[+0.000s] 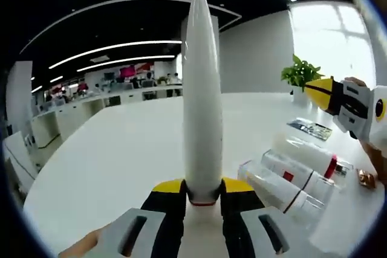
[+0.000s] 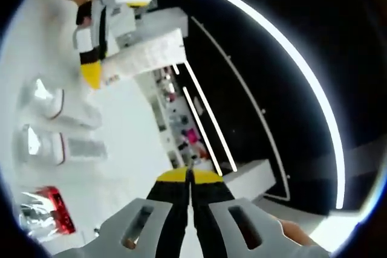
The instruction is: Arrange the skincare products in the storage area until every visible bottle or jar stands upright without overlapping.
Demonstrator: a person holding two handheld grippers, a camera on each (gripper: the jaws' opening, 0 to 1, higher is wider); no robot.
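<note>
At frame centre the left hand-held gripper (image 1: 203, 196) clamps a tall white tapered tube (image 1: 202, 89) upright; three clear bottles (image 1: 296, 176) lie lower right on the bench (image 1: 109, 155), unsorted. Right hand-held gripper (image 2: 190, 176) is closed, empty.

left gripper (image 1: 202, 193) clamps white tube (image 1: 202, 89) upright over white table (image 1: 109, 155); three bottles (image 1: 296, 176) lie beside it, right gripper (image 1: 347, 104) nearby.
</note>
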